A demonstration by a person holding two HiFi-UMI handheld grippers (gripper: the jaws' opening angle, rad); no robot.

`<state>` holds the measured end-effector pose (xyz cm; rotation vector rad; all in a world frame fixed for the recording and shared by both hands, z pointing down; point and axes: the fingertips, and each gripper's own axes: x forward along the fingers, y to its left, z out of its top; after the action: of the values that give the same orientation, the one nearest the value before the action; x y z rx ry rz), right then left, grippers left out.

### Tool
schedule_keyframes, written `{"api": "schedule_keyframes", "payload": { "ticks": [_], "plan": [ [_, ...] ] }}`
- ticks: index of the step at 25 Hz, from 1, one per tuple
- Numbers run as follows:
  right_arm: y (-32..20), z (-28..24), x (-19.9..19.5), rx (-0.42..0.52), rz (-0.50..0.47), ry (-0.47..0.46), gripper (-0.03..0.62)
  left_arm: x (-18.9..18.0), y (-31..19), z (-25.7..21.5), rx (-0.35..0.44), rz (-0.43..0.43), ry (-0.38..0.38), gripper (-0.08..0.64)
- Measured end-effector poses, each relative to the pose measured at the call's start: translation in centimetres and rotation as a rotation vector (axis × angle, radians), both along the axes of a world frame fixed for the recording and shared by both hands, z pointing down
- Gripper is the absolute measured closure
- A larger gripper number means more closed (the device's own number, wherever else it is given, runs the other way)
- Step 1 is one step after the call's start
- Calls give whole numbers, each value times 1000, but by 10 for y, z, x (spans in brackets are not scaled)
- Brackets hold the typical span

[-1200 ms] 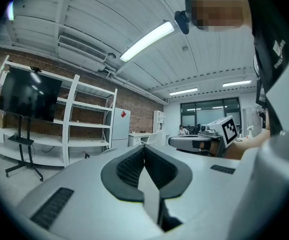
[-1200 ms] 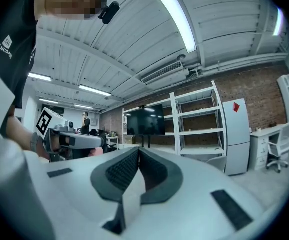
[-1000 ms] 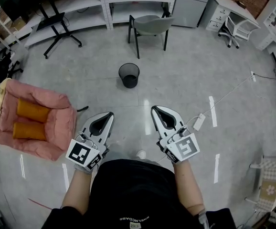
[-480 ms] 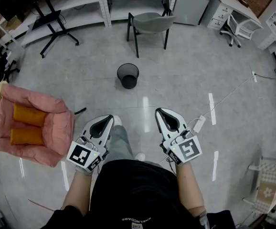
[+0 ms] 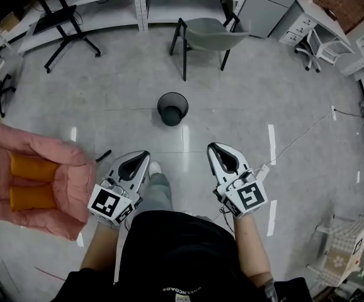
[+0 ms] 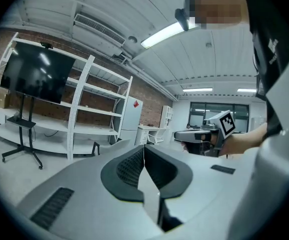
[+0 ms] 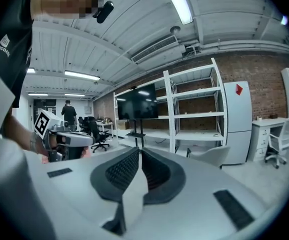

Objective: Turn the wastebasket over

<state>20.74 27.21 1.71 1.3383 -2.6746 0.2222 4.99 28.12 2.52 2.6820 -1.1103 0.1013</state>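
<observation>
wastebasket: black mesh wastebasket (image 5: 172, 108), upright, open mouth up, standing alone on the floor (image 5: 100, 109)
wastebasket position: ahead of both grippers and well apart from them, roughly on the line between the two; grey chair (image 5: 208, 35) stands beyond it
left gripper: left gripper (image 5: 145, 153) held out in front of the person's body, pointing toward the wastebasket
left jaws: pressed together, ribbed pads meeting, nothing between them
right gripper: right gripper (image 5: 212, 147) alongside the left, apart from it, pointing the same way
right jaws: closed tight, empty
person: one leg and shoe (image 5: 155, 168) stepped forward between the grippers
left side: pink armchair (image 5: 62, 172) with two orange cushions (image 5: 29, 180), near the left gripper
right side: white cable (image 5: 298, 133) trailing across the floor
background: white shelving (image 5: 138, 2) along the far wall
</observation>
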Motion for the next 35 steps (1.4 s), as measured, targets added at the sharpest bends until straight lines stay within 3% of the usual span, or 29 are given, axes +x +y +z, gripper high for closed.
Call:
{"api": "schedule_keyframes", "payload": {
  "ticks": [8, 15, 21, 26, 35],
  "plan": [
    [-116, 17, -65, -96, -7, 35, 578, -65, -112, 13, -38, 2, 35, 546],
    [-171, 64, -97, -227, -53, 99, 571, -91, -154, 36, -96, -61, 54, 545],
    [-216, 115, -104, -316, -143, 126, 530, -96, -170, 65, -178, -171, 52, 545],
    [-257, 187, -110, -421, -193, 138, 495, -105, -181, 103, -226, -277, 11, 545],
    [-304, 343, -128, -611, -304, 290, 438, -117, -169, 185, -391, -497, 44, 545]
  ]
}}
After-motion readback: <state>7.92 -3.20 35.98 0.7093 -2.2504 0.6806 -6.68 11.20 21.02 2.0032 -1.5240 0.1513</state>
